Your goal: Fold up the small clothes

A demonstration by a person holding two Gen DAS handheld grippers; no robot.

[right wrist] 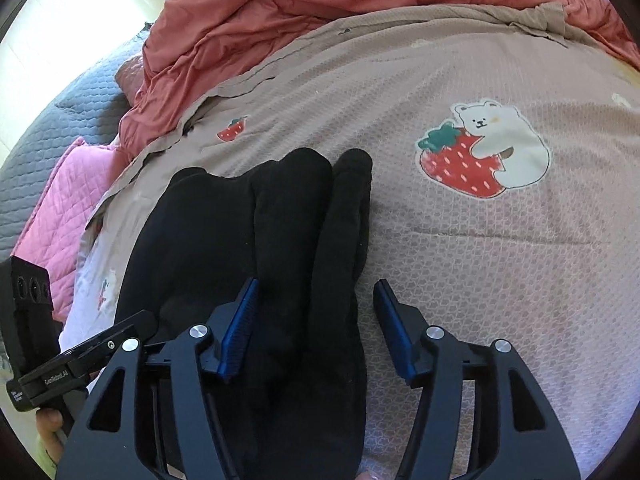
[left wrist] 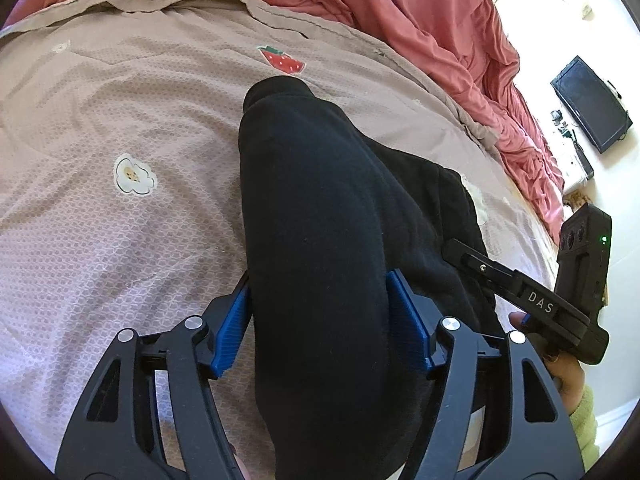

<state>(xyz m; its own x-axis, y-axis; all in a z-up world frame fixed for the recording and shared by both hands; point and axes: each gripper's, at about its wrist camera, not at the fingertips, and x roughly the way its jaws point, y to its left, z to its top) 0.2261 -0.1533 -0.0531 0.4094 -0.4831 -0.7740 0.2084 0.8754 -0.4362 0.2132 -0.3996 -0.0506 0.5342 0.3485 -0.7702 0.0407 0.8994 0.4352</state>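
A black garment lies in long folds on a beige bedspread. My left gripper is open, its blue pads on either side of a thick black fold that runs between them. In the right wrist view the same garment lies in several ridges on the bedspread. My right gripper is open over the garment's right edge, with a black strip between the pads. The right gripper's body shows at the right of the left wrist view, the left one at the lower left of the right wrist view.
A crumpled red blanket is heaped along the far side of the bed. A bear-and-strawberry print marks the bedspread. A pink quilted cushion and a grey quilt lie at the left. A dark screen hangs on the wall.
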